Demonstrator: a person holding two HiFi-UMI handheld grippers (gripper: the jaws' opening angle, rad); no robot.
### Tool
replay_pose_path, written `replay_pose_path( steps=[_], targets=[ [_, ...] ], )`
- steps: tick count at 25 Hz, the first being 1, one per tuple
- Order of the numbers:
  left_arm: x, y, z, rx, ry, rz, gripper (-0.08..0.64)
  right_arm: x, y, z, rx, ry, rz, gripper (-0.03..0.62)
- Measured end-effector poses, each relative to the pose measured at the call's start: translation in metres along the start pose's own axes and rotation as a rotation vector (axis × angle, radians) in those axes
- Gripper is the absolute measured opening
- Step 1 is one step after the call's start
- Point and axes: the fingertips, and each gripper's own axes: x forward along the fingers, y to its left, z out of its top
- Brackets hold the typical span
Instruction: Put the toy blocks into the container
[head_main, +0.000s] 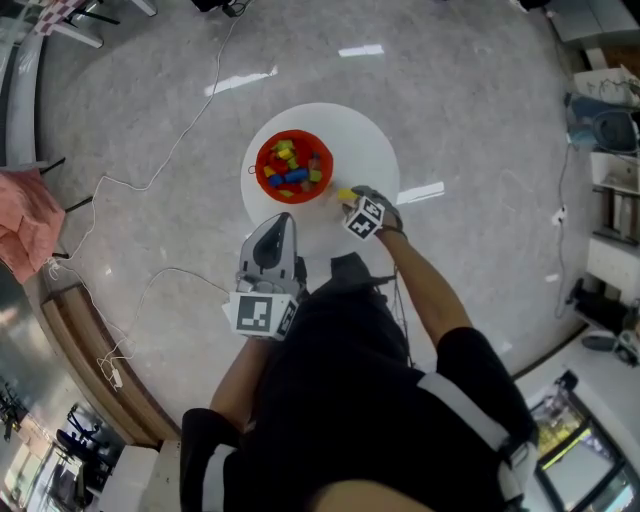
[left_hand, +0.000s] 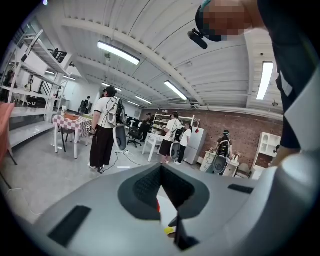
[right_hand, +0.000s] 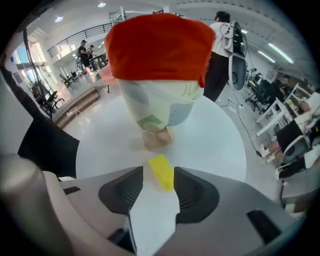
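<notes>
A red container (head_main: 292, 165) with several coloured blocks in it stands on the round white table (head_main: 372, 148). A yellow block (head_main: 345, 194) lies on the table just right of it. My right gripper (head_main: 349, 204) points down over this block. In the right gripper view the yellow block (right_hand: 162, 171) lies flat between the open jaws of the right gripper (right_hand: 158, 189), nearer the right pad, with the red-rimmed container (right_hand: 157, 45) close behind and a tan block (right_hand: 156, 138) at its foot. My left gripper (head_main: 281, 222) hovers at the table's near edge, with the jaws of the left gripper (left_hand: 161, 172) together and nothing in them.
White cables (head_main: 150, 180) trail over the grey floor left of the table. A pink cloth (head_main: 25, 220) and a curved wooden bench (head_main: 95, 350) lie at far left, shelving (head_main: 610, 190) at right. Several people (left_hand: 105, 127) stand in the room behind.
</notes>
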Motion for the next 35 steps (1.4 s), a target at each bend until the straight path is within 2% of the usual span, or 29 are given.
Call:
replay_pose_path(
  steps=[4,8,12,14,18,21,23,27,29,32,35],
  targets=[
    [0.0,0.001,-0.001,-0.007,0.006,0.009,-0.009,0.021,-0.006,-0.005,-0.079,0.037,0.004,0.173],
    [-0.002,0.0,-0.004,-0.015,0.015,0.013,-0.009,0.028,-0.014,-0.004,-0.115,0.047,-0.016,0.173],
    [-0.002,0.002,-0.007,-0.024,0.018,0.025,-0.009,0.03,-0.014,-0.008,-0.085,0.076,0.0,0.154],
    [-0.003,0.003,-0.01,-0.018,0.025,0.024,-0.009,0.027,-0.015,-0.012,-0.069,0.073,-0.029,0.067],
    [-0.002,0.006,-0.005,-0.041,0.001,0.031,-0.009,0.006,-0.013,-0.013,0.013,0.037,-0.032,0.067],
    [-0.003,0.012,-0.004,-0.037,-0.005,0.037,-0.009,-0.042,-0.014,0.011,0.123,-0.083,-0.03,0.067],
    [-0.004,0.017,-0.003,-0.039,-0.013,0.047,-0.009,-0.082,-0.017,0.033,0.155,-0.166,-0.044,0.067],
    [-0.007,0.025,0.004,-0.04,-0.036,0.067,-0.009,-0.153,-0.013,0.093,0.124,-0.341,-0.082,0.067],
    [-0.008,0.028,0.006,-0.043,-0.044,0.075,-0.009,-0.167,-0.008,0.122,0.09,-0.389,-0.077,0.067],
    [-0.011,0.029,0.007,-0.043,-0.047,0.08,-0.009,-0.157,0.002,0.153,0.05,-0.383,-0.047,0.067],
    [-0.015,0.03,0.008,-0.047,-0.051,0.084,-0.009,-0.129,0.006,0.166,0.037,-0.282,-0.037,0.067]
  ],
)
